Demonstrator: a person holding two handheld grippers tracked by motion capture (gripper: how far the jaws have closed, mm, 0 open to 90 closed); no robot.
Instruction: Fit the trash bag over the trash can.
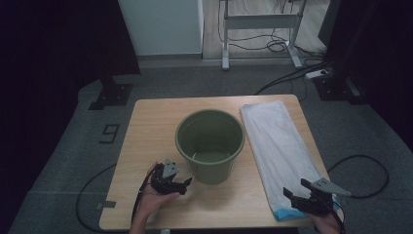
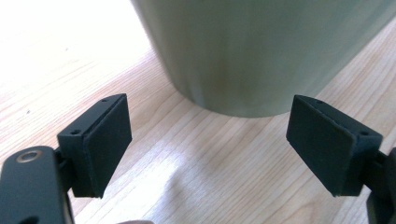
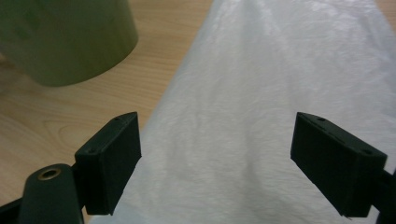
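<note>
Green and empty, the bucket stands upright near the middle of the wooden worktop, with a white bag lying flat and long just beside it on the right. The left gripper hovers low near the bucket's base, its jaws spread wide with nothing between them; in its own view the bucket wall rises just ahead. The right gripper hangs over the near end of the bag, jaws likewise wide and empty, the white film spreading out between them. The work looks to be at its start: an approach, with no grasp made. Probably the bag is meant to line the bucket. The next move calls for the right jaws to drop onto the bag's near edge and pinch one thin layer without sliding it, while the left steadies the bucket.
</note>
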